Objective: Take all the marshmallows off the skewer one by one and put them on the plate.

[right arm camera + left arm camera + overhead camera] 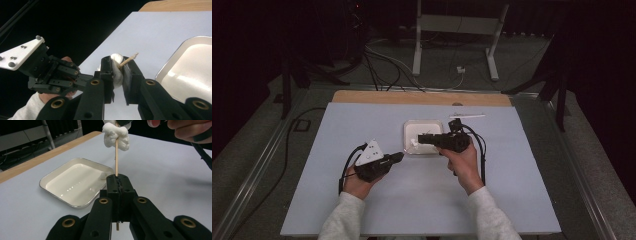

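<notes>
High view: at frame centre, the left gripper [398,158] and right gripper [422,139] meet beside a white tray [423,124].

Left gripper view: its jaws clench a wooden skewer [116,157] rising to a marshmallow [116,135] at top centre.

Right gripper view: its jaws squeeze the marshmallow [117,65] at centre, with the skewer tip poking out.
</notes>
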Motion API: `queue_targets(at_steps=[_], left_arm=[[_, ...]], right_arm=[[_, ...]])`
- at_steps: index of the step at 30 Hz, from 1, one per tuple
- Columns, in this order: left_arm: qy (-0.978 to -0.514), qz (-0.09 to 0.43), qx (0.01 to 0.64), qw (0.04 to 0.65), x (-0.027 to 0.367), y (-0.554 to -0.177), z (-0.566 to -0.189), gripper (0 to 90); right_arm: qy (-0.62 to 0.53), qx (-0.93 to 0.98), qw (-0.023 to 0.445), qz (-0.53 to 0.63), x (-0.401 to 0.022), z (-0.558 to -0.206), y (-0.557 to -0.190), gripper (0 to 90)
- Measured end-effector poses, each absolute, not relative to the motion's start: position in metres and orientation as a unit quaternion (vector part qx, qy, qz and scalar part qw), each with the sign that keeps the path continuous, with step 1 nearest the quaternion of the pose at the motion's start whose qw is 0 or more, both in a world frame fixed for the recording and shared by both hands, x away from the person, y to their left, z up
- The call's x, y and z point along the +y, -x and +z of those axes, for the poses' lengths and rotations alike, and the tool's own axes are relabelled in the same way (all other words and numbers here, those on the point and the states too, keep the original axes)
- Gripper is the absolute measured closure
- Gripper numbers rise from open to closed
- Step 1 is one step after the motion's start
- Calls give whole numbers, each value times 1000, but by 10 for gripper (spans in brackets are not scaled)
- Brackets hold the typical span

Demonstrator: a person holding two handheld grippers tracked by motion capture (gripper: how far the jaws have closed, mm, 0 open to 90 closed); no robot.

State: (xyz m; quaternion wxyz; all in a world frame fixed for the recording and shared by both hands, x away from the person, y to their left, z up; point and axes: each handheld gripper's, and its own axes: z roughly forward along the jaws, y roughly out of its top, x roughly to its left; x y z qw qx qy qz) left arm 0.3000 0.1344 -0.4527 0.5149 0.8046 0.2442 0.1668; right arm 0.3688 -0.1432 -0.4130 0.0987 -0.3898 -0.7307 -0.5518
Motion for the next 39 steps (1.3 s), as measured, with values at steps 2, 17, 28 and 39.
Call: queue_targets(at_steps=[2, 17, 28, 39], left_arm=[[-806, 167, 243, 514, 135, -300, -453, 900], [-819, 179, 255, 481, 147, -302, -459, 900], [-807, 176, 272, 493, 152, -305, -459, 900], [-801, 173, 275, 503, 153, -305, -457, 900]], right_arm=[[391, -728, 99, -554, -144, -413, -369, 805], [420, -693, 51, -584, -174, -403, -371, 828], [439, -692, 10, -573, -216, -400, -377, 817], [456, -704, -4, -545, -208, -420, -388, 805]])
